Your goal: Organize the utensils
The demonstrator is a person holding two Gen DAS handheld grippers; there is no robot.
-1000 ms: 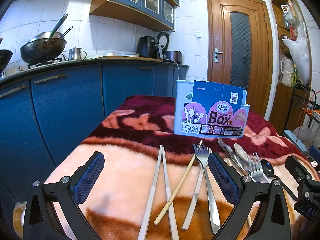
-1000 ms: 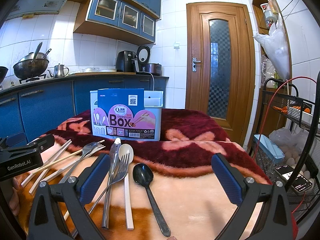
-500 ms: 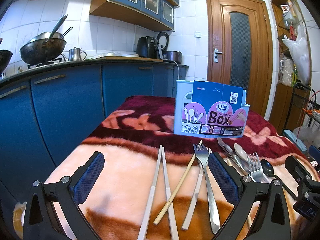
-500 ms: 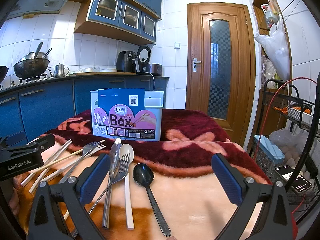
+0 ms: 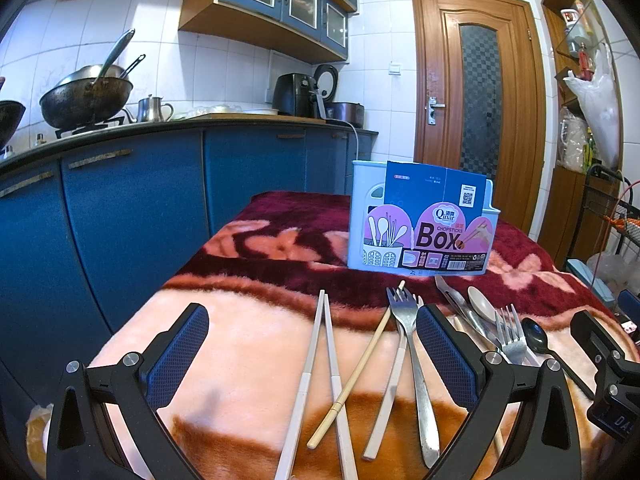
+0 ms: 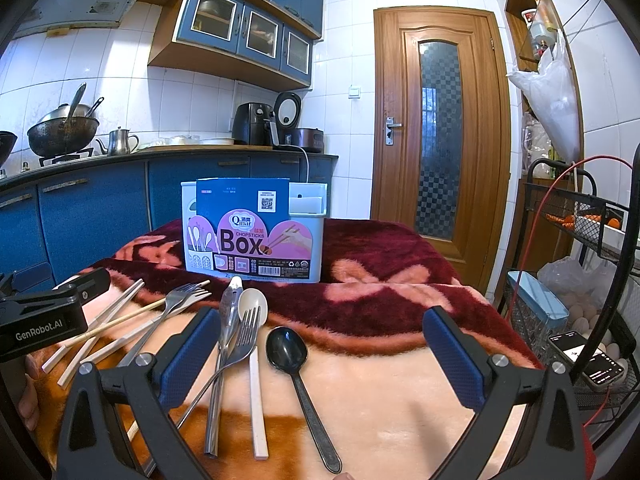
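- Your left gripper [image 5: 312,354] and right gripper [image 6: 320,354] are both spread wide, holding nothing.
- Black spoon [image 6: 298,376] lies alone between the right pads; easiest pick.
- Fork [image 6: 236,344] overlaps the white spoon [image 6: 254,336] and tongs-like steel piece [image 6: 224,336]; grabbing there risks dragging neighbours.
- Plush blanket [image 6: 380,400] may snag tines.
- Chopsticks box [image 6: 254,234] stands upright beyond; a hard drop could tip it.

Your pale blue chopsticks box [image 6: 256,232] stands upright at the far side of the blanket, its printed card sleeve facing you. Near you the utensils lie loose in a row: two white chopsticks [image 5: 320,364], a bamboo chopstick [image 5: 356,372] crossing them, two forks [image 5: 408,344], steel tongs [image 6: 224,344], a white spoon [image 6: 253,336], a fork [image 6: 240,344] overlapping the tongs, and a black spoon [image 6: 294,372].
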